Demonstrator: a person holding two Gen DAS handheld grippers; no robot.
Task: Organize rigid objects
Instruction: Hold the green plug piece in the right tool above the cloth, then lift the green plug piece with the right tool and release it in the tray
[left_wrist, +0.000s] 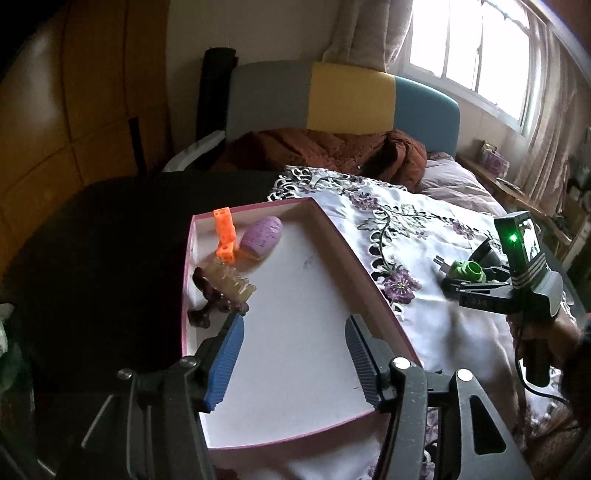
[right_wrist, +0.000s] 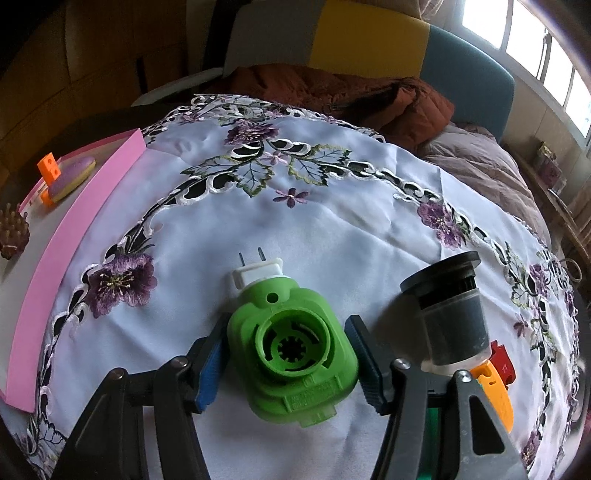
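A pink-walled white tray (left_wrist: 373, 280) holds an orange block (left_wrist: 225, 236), a purple-and-yellow oval piece (left_wrist: 261, 236) and a brown comb-like piece (left_wrist: 221, 291) at its far left end. My left gripper (left_wrist: 293, 363) is open and empty above the tray. My right gripper (right_wrist: 286, 356) has its jaws against both sides of a green plug-in device (right_wrist: 291, 347) with a white two-pin plug, which lies on the embroidered cloth. It also shows in the left wrist view (left_wrist: 463, 273). The tray's pink wall (right_wrist: 74, 236) lies to its left.
A dark cylinder with a black cap (right_wrist: 448, 314) lies right of the green device, with orange (right_wrist: 493, 395) and red (right_wrist: 502, 363) pieces behind the right finger. A brown jacket (right_wrist: 332, 96) and a chair back (left_wrist: 343, 96) stand beyond the table.
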